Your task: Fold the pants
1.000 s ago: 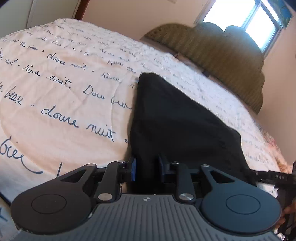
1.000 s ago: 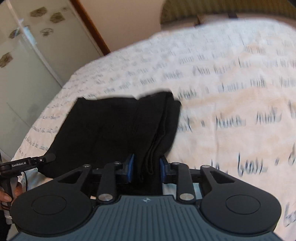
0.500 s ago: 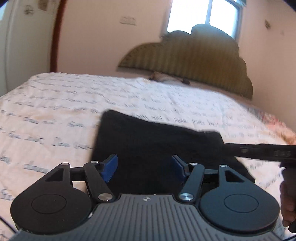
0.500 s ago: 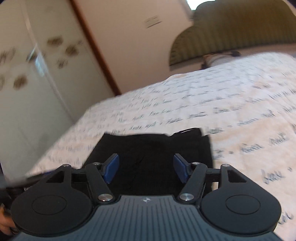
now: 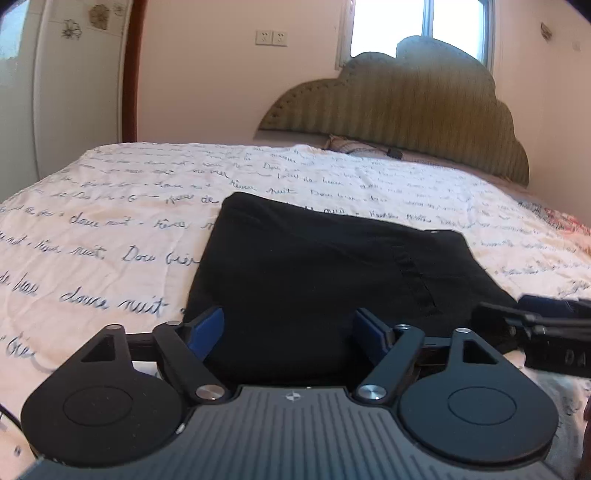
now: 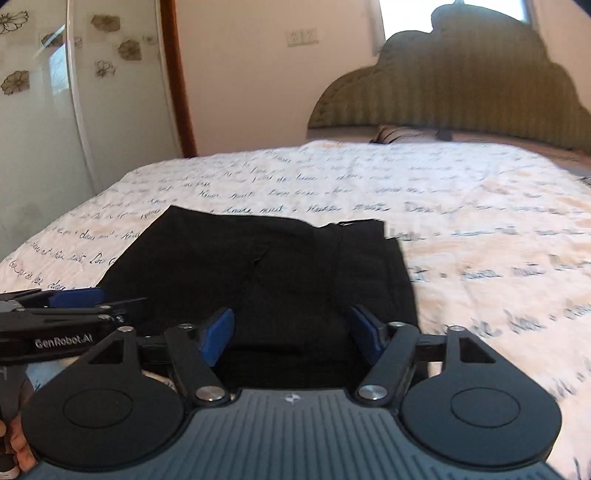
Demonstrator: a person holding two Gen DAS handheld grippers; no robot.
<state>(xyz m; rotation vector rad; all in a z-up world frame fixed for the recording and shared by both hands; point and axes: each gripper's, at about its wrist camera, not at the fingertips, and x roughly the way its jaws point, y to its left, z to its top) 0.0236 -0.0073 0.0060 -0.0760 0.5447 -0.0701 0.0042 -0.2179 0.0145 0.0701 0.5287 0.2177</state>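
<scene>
Over the folded pants (image 5: 317, 280), both grippers' jaws are opening, empty

My left gripper (image 5: 289, 334) hides the near edge of the folded black fabric pants (image 5: 314, 273). Beside the pants, the right gripper (image 5: 546, 332) is cut off by the frame.

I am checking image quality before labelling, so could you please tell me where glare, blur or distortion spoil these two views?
Left wrist view: the window is blown out to white, the headboard under it looks hazy, and the black pants lose nearly all fold detail. Right wrist view: the script on the bedspread smears toward the right edge, and the fisheye bends the door frame.
</scene>
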